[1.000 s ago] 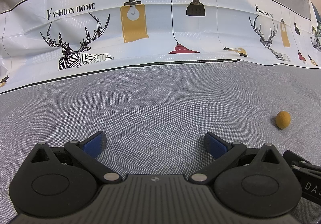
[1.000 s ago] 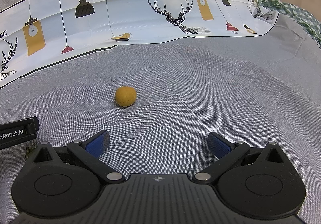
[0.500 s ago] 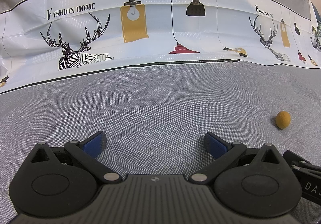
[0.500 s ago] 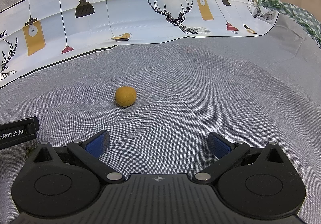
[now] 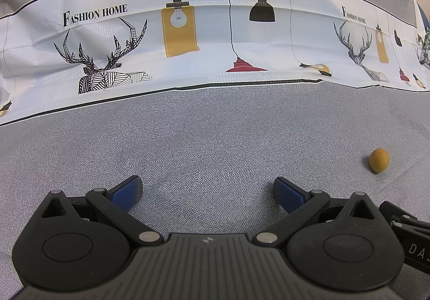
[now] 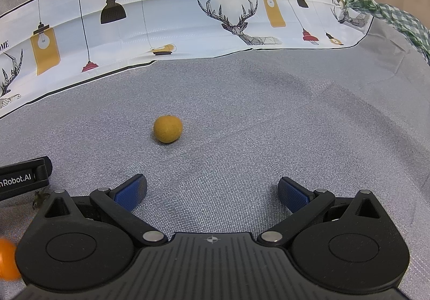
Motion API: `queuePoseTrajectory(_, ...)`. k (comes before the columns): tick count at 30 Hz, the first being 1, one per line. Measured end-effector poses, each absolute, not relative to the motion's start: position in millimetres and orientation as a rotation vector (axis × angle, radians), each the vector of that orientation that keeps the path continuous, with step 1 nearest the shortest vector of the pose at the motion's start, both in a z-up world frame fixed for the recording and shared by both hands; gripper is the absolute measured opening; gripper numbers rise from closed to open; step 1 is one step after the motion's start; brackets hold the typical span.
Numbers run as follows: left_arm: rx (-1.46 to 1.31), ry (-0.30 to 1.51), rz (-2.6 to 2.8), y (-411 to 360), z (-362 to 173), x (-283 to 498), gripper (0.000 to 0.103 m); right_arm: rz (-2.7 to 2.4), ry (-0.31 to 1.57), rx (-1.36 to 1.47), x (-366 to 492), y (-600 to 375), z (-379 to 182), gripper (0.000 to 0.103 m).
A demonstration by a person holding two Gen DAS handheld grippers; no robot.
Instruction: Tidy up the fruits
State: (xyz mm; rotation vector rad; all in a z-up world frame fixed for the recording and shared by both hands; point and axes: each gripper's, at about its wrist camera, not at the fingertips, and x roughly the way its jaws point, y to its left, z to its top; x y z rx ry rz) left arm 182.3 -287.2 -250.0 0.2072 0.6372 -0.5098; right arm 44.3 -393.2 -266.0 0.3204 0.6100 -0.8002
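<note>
Lying on the grey surface [image 6: 295, 125], the fruit [image 6: 168, 128] is sitting ahead-left of the right tongs [image 6: 212, 191], nearer them than the left tongs [image 5: 207, 189]; both are gaping wide, holding nothing.

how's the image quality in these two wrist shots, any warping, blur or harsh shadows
Left wrist view: strong fisheye bend, the printed banner arcs; the yellow ball is sharp with a faint shadow. Right wrist view: same bend, soft even light, broad dim patches on the grey cloth; the orange object at the lower left edge is blurred.
</note>
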Motion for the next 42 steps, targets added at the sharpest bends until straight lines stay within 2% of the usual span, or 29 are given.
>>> queuePoseTrajectory(37, 0.207, 0.631, -0.509, -288.3, -250.0, 182.0, 0.103, -0.793, 0.607, 0.323, 45.2, -394.9, -265.9, 0.103)
queuePoseTrajectory(42, 0.197, 0.659, -0.475, -295.8, -247.4, 183.9, 0.103, -0.723, 0.651, 0.307, 52.8, -411.7, -260.9, 0.103)
